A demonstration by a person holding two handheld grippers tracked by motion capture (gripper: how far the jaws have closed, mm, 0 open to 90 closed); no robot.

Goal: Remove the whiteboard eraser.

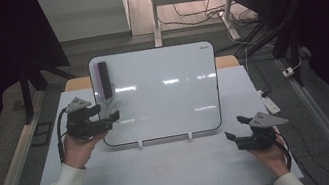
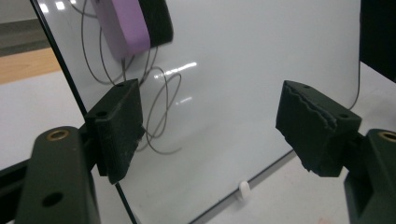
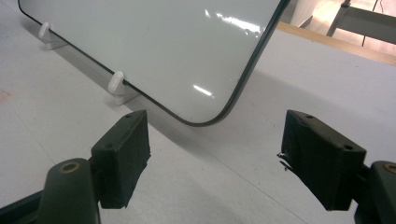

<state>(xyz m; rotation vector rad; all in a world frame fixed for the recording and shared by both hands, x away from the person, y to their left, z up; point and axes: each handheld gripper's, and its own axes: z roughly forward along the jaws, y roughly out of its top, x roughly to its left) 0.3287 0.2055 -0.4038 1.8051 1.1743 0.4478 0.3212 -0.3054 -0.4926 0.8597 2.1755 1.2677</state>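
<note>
Apparently nothing is wiped yet: the scribble (image 2: 161, 112) remains on the whiteboard (image 1: 162, 93), and the eraser (image 1: 104, 78) sits at its upper left corner. Left gripper (image 1: 106, 118) and right gripper (image 1: 236, 128) are both spread apart, empty.

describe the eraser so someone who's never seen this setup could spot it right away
Find the whiteboard propped upright in the middle of the white table. At its upper left corner, an eraser sits upright against the board face, just above the grey scribbled loops. It is a slim block, black with a purple side, and the only solid object on the board.
</note>
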